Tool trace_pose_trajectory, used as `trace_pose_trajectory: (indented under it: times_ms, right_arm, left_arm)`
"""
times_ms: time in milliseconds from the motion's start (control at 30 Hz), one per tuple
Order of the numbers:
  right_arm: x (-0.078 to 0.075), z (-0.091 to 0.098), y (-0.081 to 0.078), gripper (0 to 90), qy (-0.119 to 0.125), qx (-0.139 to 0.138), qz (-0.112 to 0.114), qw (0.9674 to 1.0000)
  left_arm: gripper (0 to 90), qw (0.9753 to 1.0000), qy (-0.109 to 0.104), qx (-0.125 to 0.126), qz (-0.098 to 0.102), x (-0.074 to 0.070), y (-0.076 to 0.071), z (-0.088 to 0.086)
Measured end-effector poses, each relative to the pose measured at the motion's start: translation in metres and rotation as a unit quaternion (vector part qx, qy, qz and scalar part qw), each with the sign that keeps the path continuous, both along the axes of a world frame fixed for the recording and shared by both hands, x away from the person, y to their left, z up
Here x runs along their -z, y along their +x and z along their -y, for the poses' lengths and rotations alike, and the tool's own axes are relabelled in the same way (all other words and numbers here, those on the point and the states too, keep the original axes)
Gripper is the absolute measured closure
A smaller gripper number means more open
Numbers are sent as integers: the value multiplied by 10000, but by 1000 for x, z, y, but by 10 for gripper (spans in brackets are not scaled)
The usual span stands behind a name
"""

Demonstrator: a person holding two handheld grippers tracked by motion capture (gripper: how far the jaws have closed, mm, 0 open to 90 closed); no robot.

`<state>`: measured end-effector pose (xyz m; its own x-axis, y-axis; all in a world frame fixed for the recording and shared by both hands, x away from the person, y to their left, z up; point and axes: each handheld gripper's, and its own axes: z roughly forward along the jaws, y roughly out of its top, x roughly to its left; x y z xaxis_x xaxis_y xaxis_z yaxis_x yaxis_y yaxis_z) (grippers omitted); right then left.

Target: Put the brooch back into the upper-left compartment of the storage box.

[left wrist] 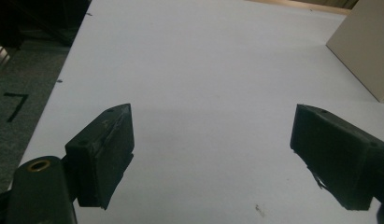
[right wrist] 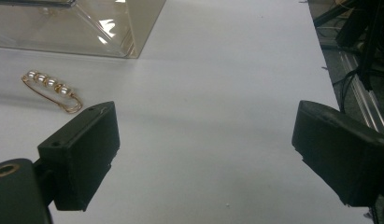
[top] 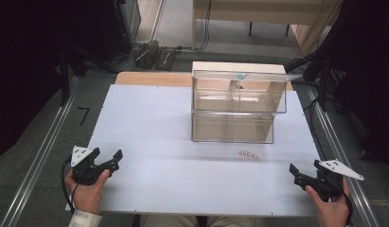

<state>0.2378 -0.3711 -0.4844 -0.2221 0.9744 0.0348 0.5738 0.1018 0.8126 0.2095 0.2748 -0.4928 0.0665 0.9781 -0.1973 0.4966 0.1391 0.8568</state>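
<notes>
A gold pin with a row of pearl beads [top: 249, 155] lies on the white table [top: 149, 123], just in front of a clear two-tier plastic box [top: 234, 103]. In the right gripper view the pin [right wrist: 52, 88] sits left of and beyond the left jaw, below the box corner [right wrist: 110, 28]. My right gripper [top: 302, 178] rests at the table's near right corner, open and holding nothing [right wrist: 206, 154]. At the near left edge my left gripper [top: 111, 161] is open too, with bare table between its jaws [left wrist: 213, 154].
A pale wooden box [top: 238, 67] stands behind the clear one; its side [left wrist: 362, 51] shows at the far right in the left gripper view. Metal rails [top: 45, 146] run along both table sides. Cables [top: 320, 113] lie off the right edge.
</notes>
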Motion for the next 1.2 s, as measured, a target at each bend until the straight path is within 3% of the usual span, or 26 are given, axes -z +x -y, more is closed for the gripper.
trace_pose_trajectory:
  times_ms: [533, 1200]
  right_arm:
    - [5, -15, 8, 62, -72, -217, -98, 9997]
    - [10, -31, 20, 62, -163, -377, -188, 9990]
  left_arm:
    - [80, 9998, 155, -86, -76, 1, 2, 4]
    - [79, 9997, 146, -144, -107, 1, 4, 4]
